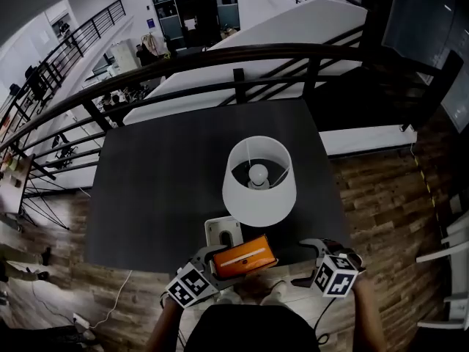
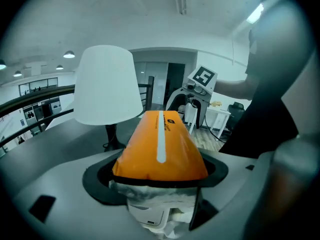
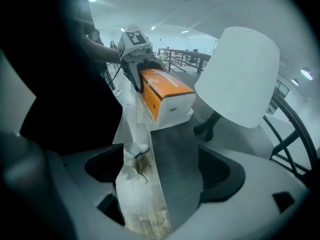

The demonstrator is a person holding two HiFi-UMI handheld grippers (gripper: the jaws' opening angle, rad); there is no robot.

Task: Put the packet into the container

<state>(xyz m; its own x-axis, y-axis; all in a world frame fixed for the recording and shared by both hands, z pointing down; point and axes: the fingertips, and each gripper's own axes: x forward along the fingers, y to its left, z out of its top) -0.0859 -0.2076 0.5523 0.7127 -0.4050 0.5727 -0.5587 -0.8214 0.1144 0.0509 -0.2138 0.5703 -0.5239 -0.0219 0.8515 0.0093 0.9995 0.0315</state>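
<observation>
The left tool is clamped on the orange packet at lower centre of the head view, atop the white container at the bench edge, while the right tool stands wide apart and empty.

You have the orange packet, a white stripe down its length, lying level between the pads of your left tool; directly under it stands the white, box-shaped container, at the desk's near edge.
</observation>
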